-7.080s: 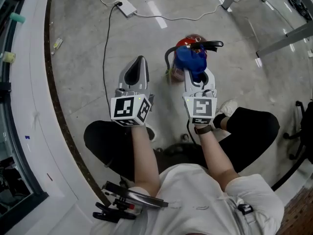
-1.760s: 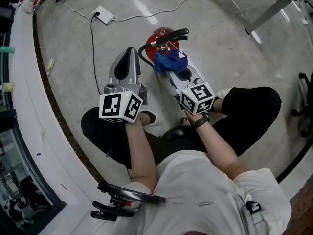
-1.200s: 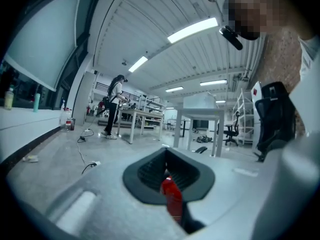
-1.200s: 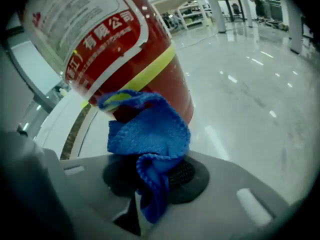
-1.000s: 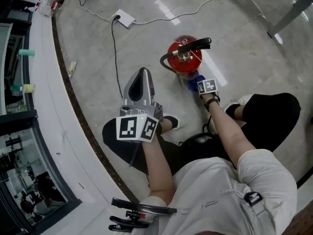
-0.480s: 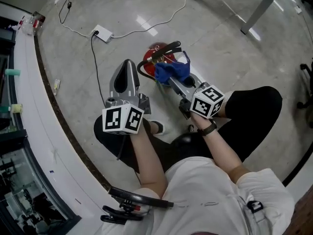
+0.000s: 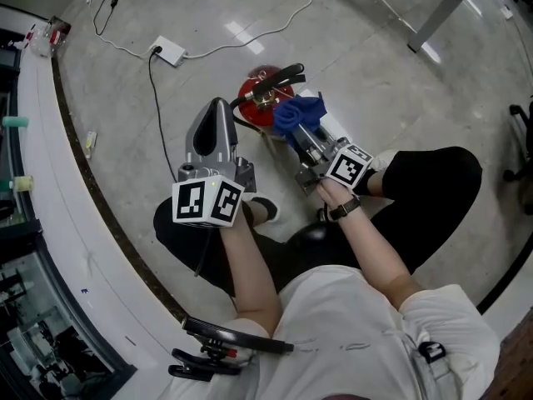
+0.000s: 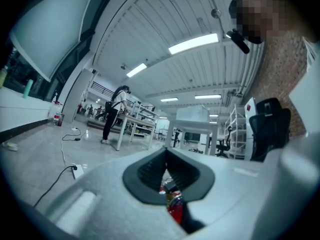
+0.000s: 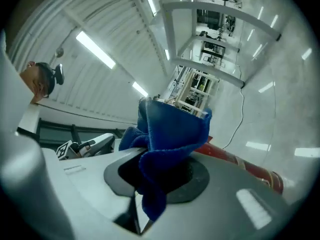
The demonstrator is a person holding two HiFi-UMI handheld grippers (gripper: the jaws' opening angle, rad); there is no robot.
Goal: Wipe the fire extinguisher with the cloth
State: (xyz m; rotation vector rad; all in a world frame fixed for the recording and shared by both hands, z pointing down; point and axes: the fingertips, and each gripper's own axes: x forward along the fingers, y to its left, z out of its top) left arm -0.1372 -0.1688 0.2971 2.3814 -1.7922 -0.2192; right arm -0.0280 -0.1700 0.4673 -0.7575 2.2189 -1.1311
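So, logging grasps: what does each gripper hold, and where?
The right gripper clamps the blue cloth by a bunched fold; the left gripper holds nothing.

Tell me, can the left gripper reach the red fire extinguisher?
Probably yes. The left gripper hangs close beside the fire extinguisher with nothing between them; the right gripper, holding the cloth, is on the other side.

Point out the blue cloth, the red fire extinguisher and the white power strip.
Blue cloth (image 7: 293,113), head view, bunched middle.
Red fire extinguisher (image 7: 251,92), head view, red body.
White power strip (image 7: 169,52), head view, casing centre.
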